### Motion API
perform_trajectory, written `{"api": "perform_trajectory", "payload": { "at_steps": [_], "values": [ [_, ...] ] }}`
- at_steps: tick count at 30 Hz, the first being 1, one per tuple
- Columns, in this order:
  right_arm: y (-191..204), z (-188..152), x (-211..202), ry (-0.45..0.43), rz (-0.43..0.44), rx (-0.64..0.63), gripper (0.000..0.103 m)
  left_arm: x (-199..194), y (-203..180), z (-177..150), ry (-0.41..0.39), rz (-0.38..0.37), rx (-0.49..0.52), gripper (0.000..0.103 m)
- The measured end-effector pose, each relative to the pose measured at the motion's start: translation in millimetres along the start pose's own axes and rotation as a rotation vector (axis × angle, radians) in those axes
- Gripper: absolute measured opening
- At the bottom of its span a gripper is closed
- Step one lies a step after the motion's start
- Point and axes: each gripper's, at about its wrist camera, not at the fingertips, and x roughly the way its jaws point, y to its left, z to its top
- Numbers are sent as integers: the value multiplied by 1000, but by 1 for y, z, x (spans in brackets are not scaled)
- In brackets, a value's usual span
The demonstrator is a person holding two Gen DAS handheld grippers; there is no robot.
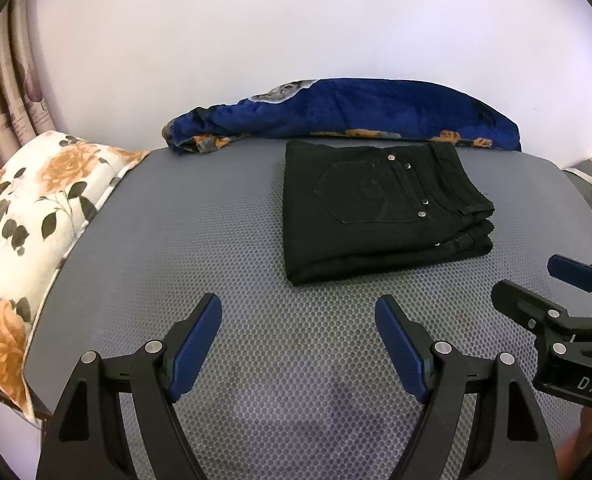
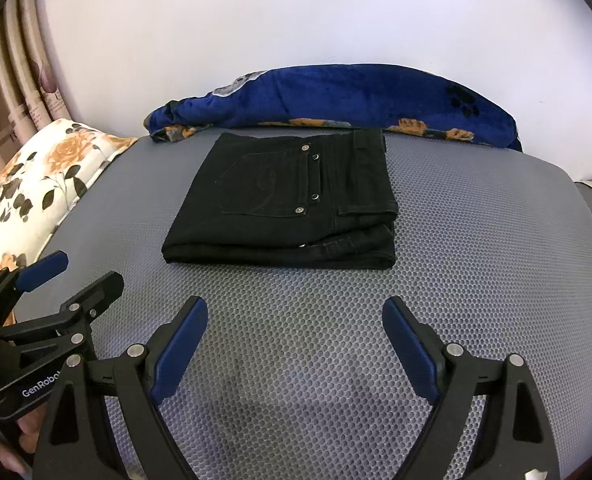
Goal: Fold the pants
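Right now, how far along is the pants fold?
Looks done: the pants lie as a compact stacked rectangle on the grey mat, back pocket up. In hand: nothing; left gripper and right gripper are both open, short of the pants. Left: at most tidying the slightly uneven waistband layers.

Folded pants (image 1: 380,212) lie on the mat (image 1: 200,240), toward its far edge. Blanket (image 1: 348,114) lies bunched directly behind the pants, along the mat's far edge, against the wall (image 1: 256,32). Pillow (image 1: 36,216) lies at the mat's left edge. Left gripper (image 1: 298,338) and right gripper (image 2: 295,338) sit side by side over the mat's near part, in front of the pants, apart from them, the 2 grippers near each other.
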Motion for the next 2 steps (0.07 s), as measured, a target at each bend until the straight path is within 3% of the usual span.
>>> {"api": "perform_trajectory", "payload": {
  "at_steps": [2],
  "values": [
    [0,0,0,1,-1,3,87,1,1,0,5,-5,-5,79]
  ]
}}
